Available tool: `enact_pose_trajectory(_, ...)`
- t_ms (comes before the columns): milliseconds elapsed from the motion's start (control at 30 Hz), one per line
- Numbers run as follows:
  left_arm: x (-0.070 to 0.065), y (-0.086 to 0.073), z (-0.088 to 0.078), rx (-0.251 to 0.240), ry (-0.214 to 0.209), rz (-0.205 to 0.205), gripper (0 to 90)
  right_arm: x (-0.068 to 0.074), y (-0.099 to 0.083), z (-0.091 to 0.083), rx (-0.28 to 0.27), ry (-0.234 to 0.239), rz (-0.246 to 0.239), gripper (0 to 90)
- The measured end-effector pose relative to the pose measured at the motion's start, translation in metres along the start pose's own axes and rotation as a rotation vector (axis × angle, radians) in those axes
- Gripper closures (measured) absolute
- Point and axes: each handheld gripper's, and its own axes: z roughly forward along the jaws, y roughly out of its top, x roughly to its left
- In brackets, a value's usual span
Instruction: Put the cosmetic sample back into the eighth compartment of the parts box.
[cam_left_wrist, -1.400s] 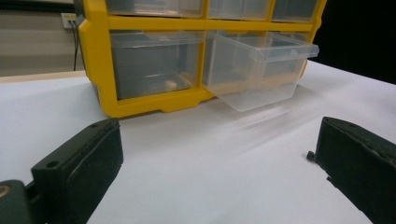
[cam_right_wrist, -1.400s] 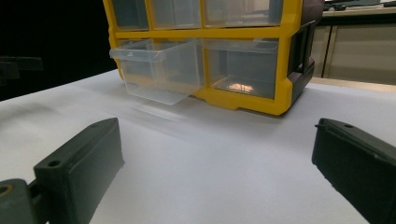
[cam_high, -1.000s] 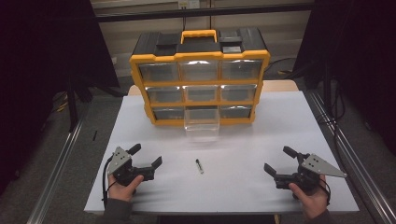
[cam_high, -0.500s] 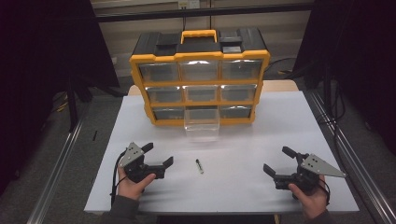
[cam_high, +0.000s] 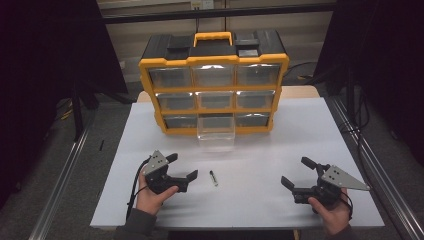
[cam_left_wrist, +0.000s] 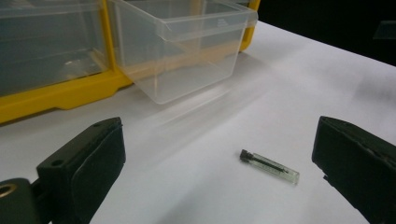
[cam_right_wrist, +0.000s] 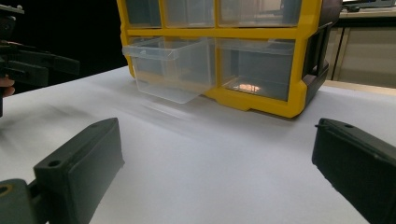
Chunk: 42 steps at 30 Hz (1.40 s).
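Observation:
A small clear tube with a dark tip (cam_high: 213, 178) lies on the white table (cam_high: 260, 155), in front of the organizer. In the left gripper view the tube (cam_left_wrist: 270, 166) rests between and just beyond my jaws. My left gripper (cam_high: 181, 167) is open, a short way left of the tube, with nothing held. My right gripper (cam_high: 297, 172) is open near the table's front right, far from the tube. A yellow and black drawer organizer (cam_high: 215, 85) stands at the back, its bottom middle clear drawer (cam_high: 216, 133) pulled out.
The pulled-out drawer (cam_left_wrist: 182, 44) looks empty in the left gripper view. In the right gripper view the organizer (cam_right_wrist: 261, 46) stands ahead and the left gripper (cam_right_wrist: 28, 60) shows at the far left. Metal rails (cam_high: 372, 165) run along both table sides.
My left gripper has moved right across the table toward the tube and turned to face it. The right gripper has stayed in place.

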Motion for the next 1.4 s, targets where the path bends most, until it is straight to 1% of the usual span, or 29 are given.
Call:
enact_pose_trajectory(33, -0.001, 0.000, 0.001, 0.005, -0.005, -0.006, 2.7, 0.000, 0.000, 0.000, 0.000, 0.000, 0.000, 1.0)
enact_pose_trajectory(67, -0.002, 0.000, 0.003, 0.015, -0.013, 0.000, 2.8, 0.000, 0.000, 0.000, 0.006, 0.007, -0.007, 1.0)
enact_pose_trajectory(100, -0.002, 0.000, 0.003, 0.015, -0.013, 0.000, 2.8, 0.000, 0.000, 0.000, 0.006, 0.008, -0.009, 1.0)
enact_pose_trajectory(133, -0.004, 0.001, 0.006, 0.019, -0.024, -0.003, 2.8, 0.000, 0.000, 0.000, 0.005, 0.010, -0.009, 1.0)
enact_pose_trajectory(200, -0.006, 0.002, 0.009, 0.035, -0.028, 0.008, 2.8, 0.000, 0.000, 0.000, 0.005, 0.011, -0.010, 1.0)
enact_pose_trajectory(267, -0.007, 0.002, 0.010, 0.039, -0.034, 0.006, 2.8, 0.000, 0.000, 0.000, 0.002, 0.008, -0.013, 0.9)
enact_pose_trajectory(300, -0.006, 0.002, 0.012, 0.043, -0.064, 0.008, 2.7, 0.000, 0.000, 0.000, 0.000, 0.011, -0.012, 1.0)
enact_pose_trajectory(333, -0.007, 0.002, 0.013, 0.060, -0.050, 0.024, 2.7, 0.000, 0.000, 0.000, 0.000, 0.011, -0.012, 1.0)
enact_pose_trajectory(367, -0.010, 0.002, 0.016, 0.072, -0.053, 0.016, 2.8, 0.000, 0.000, 0.000, 0.002, 0.012, -0.013, 1.0)
enact_pose_trajectory(400, -0.011, 0.002, 0.017, 0.081, -0.067, 0.016, 3.1, 0.000, 0.000, 0.000, 0.002, 0.011, -0.014, 1.0)
enact_pose_trajectory(433, -0.011, 0.002, 0.017, 0.081, -0.067, 0.016, 3.4, 0.000, 0.000, 0.000, 0.001, 0.010, -0.013, 1.0)
enact_pose_trajectory(467, -0.012, 0.002, 0.019, 0.086, -0.070, 0.023, 3.5, 0.000, 0.000, 0.000, 0.001, 0.014, -0.012, 0.9)
enact_pose_trajectory(500, -0.014, 0.003, 0.021, 0.102, -0.074, 0.035, 3.6, 0.000, 0.000, 0.000, 0.000, 0.015, -0.016, 0.9)
enact_pose_trajectory(567, -0.015, 0.003, 0.023, 0.102, -0.077, 0.038, 3.7, 0.000, 0.000, 0.000, -0.003, 0.013, -0.019, 0.9)
enact_pose_trajectory(667, -0.019, 0.004, 0.028, 0.135, -0.096, 0.070, 3.8, 0.000, 0.001, 0.000, -0.003, 0.014, -0.019, 0.9)
enact_pose_trajectory(733, -0.020, 0.004, 0.030, 0.142, -0.097, 0.073, 3.9, 0.000, 0.001, 0.000, -0.003, 0.014, -0.020, 0.9)
enact_pose_trajectory(767, -0.021, 0.005, 0.031, 0.152, -0.104, 0.078, 3.9, 0.000, 0.001, 0.000, -0.003, 0.012, -0.020, 0.9)
enact_pose_trajectory(800, -0.021, 0.005, 0.032, 0.151, -0.108, 0.083, 3.9, 0.000, 0.001, 0.000, -0.003, 0.012, -0.020, 0.9)
enact_pose_trajectory(833, -0.023, 0.004, 0.035, 0.164, -0.118, 0.087, 5.1, 0.000, 0.001, 0.000, -0.002, 0.014, -0.019, 0.9)
enact_pose_trajectory(867, -0.024, 0.004, 0.036, 0.178, -0.116, 0.098, 5.9, 0.000, 0.001, 0.000, -0.002, 0.014, -0.019, 0.9)
enact_pose_trajectory(967, -0.025, 0.003, 0.039, 0.193, -0.120, 0.104, 7.0, 0.000, 0.001, 0.000, -0.003, 0.014, -0.022, 0.9)
enact_pose_trajectory(1033, -0.026, 0.003, 0.042, 0.208, -0.133, 0.118, 8.6, 0.000, 0.001, 0.000, -0.003, 0.013, -0.021, 0.9)
enact_pose_trajectory(1067, -0.028, 0.003, 0.045, 0.226, -0.134, 0.136, 9.8, 0.000, 0.001, 0.000, -0.002, 0.009, -0.020, 0.9)
enact_pose_trajectory(1100, -0.028, 0.003, 0.045, 0.226, -0.134, 0.136, 9.9, 0.000, 0.001, -0.001, 0.001, 0.010, -0.021, 0.9)
enact_pose_trajectory(1167, -0.028, 0.005, 0.048, 0.242, -0.143, 0.144, 10.5, 0.000, 0.001, -0.001, 0.000, 0.010, -0.020, 0.9)
enact_pose_trajectory(1200, -0.028, 0.005, 0.049, 0.245, -0.148, 0.149, 13.6, 0.000, 0.001, 0.000, -0.003, 0.009, -0.019, 0.9)
enact_pose_trajectory(1267, -0.029, 0.008, 0.054, 0.279, -0.159, 0.180, 16.1, 0.000, 0.001, 0.000, -0.002, 0.008, -0.019, 0.9)
enact_pose_trajectory(1367, -0.029, 0.009, 0.059, 0.294, -0.171, 0.178, 18.1, 0.000, 0.001, 0.000, -0.002, 0.010, -0.019, 0.9)
enact_pose_trajectory(1400, -0.029, 0.009, 0.060, 0.301, -0.185, 0.177, 20.3, 0.000, 0.001, 0.000, -0.002, 0.010, -0.018, 0.8)
